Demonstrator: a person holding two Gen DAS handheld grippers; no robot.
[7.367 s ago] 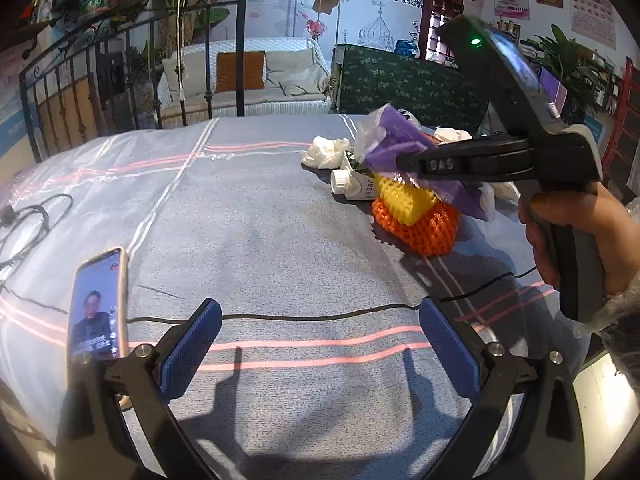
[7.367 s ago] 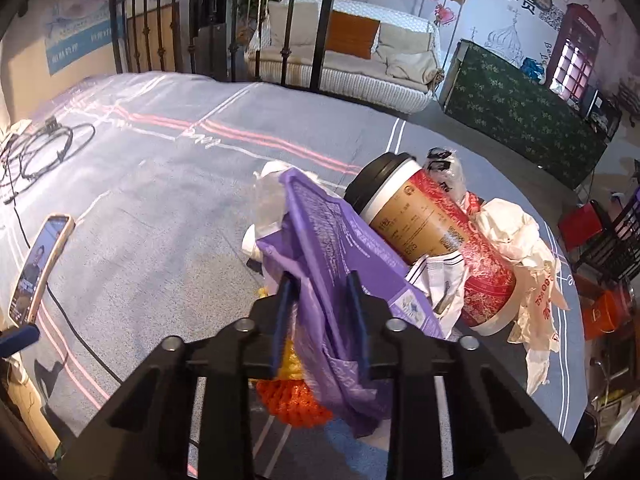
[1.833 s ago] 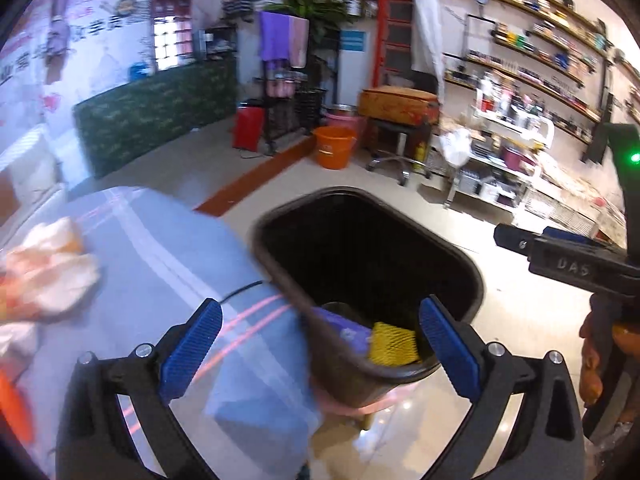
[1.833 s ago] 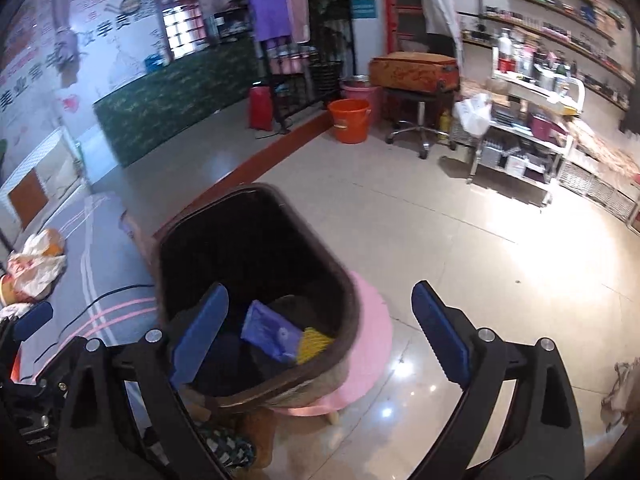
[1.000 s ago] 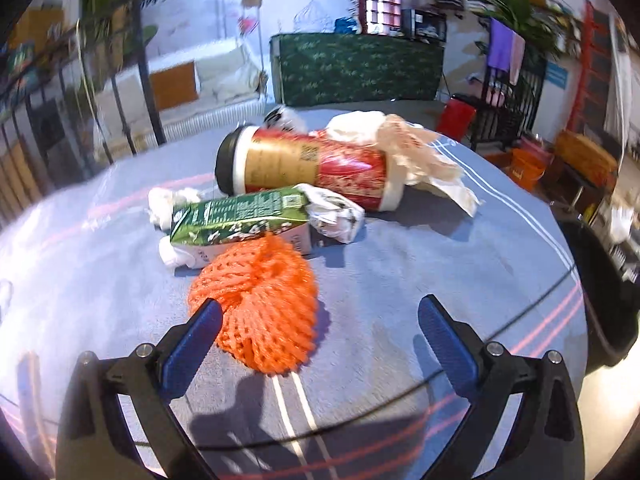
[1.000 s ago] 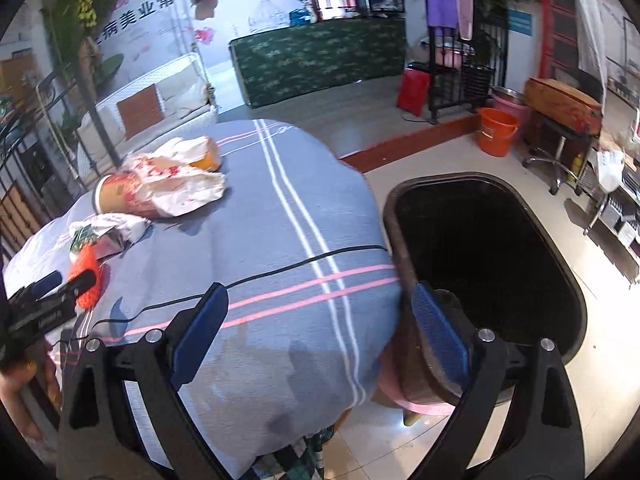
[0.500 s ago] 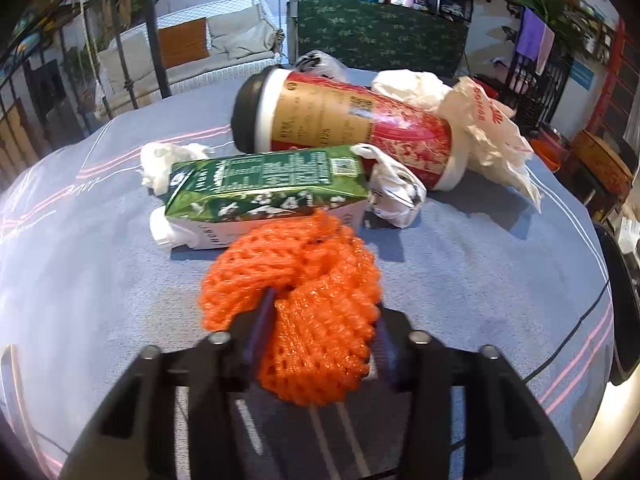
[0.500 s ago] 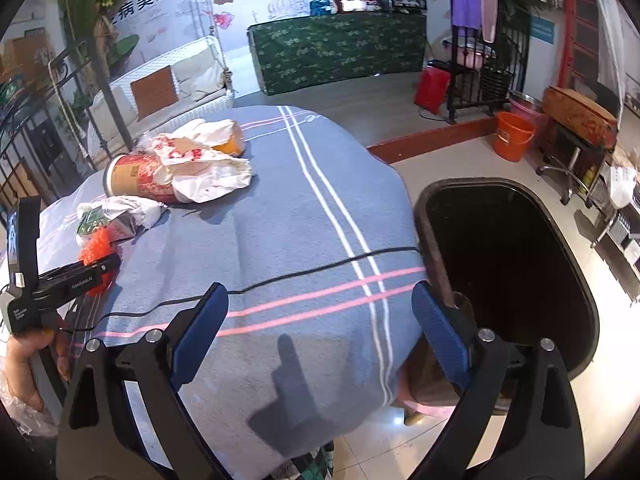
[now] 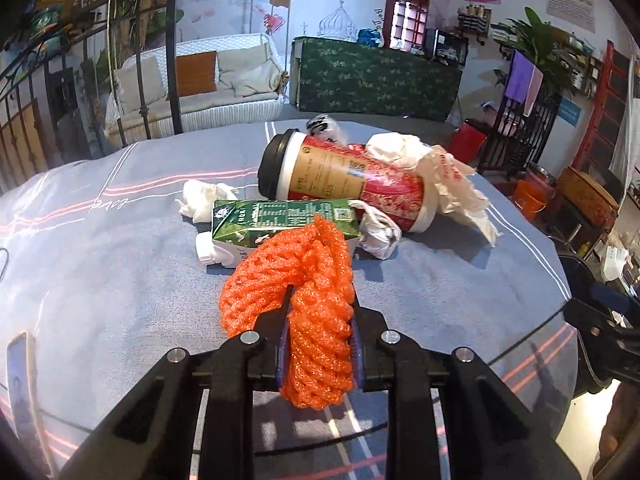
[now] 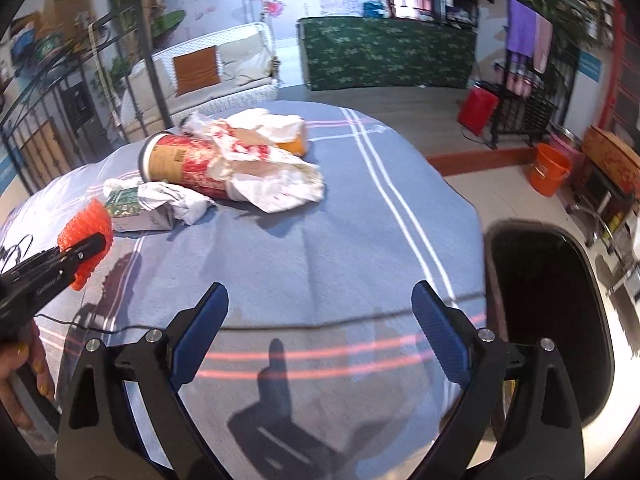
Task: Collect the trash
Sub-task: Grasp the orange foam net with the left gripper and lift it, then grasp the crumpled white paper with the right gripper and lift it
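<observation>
My left gripper (image 9: 318,320) has its jaws closing on the orange foam net (image 9: 304,280), squeezed between the blue pads and lifted a little off the grey-blue tablecloth (image 9: 120,260). Behind the net lie a green milk carton (image 9: 276,216), a red and brown paper cup with a black lid (image 9: 344,180), crumpled white tissues (image 9: 202,196) and a white wrapper (image 9: 444,176). My right gripper (image 10: 320,328) stands open over the cloth near the table's edge, nothing between its fingers. In the right wrist view the left gripper (image 10: 86,254) pinches the orange net (image 10: 82,224) at far left. The black bin (image 10: 548,312) stands right of the table.
A phone (image 9: 18,376) lies at the table's left edge and a black cable (image 10: 280,322) crosses the cloth. A person's hand (image 10: 20,372) holds the left gripper. Beyond the table are an iron railing (image 9: 120,60), a white sofa (image 9: 208,80), a green counter (image 9: 372,80) and an orange bucket (image 10: 548,168).
The left gripper went from wide open to shut on the orange net and raised it slightly. The right gripper swung left from the bin toward the table, still open.
</observation>
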